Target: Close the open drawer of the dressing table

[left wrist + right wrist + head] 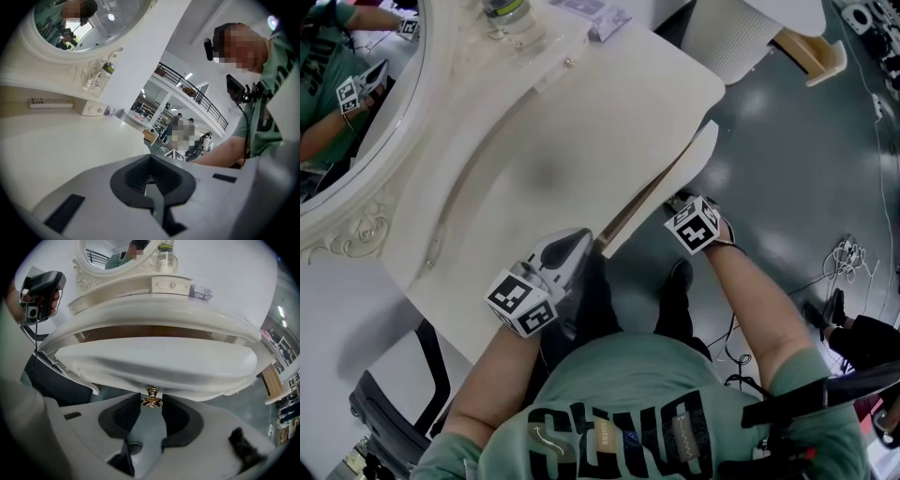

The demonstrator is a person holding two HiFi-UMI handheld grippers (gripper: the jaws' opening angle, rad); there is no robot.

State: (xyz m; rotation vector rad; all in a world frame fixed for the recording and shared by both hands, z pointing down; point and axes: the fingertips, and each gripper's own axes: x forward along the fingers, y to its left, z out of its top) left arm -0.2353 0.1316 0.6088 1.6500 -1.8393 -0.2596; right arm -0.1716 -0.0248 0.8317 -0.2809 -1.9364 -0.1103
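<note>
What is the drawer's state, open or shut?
Open: the drawer stands out from the table, its brown inside showing. The right gripper grips its knob.

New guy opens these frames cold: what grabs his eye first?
The curved white drawer standing open under the dressing table top, with its brass knob pinched between the jaws of the right gripper. After that, the ornate oval mirror at the upper left of the head view.

Bright, even light on the dressing table; gripper views warp and darken at edges.
</note>
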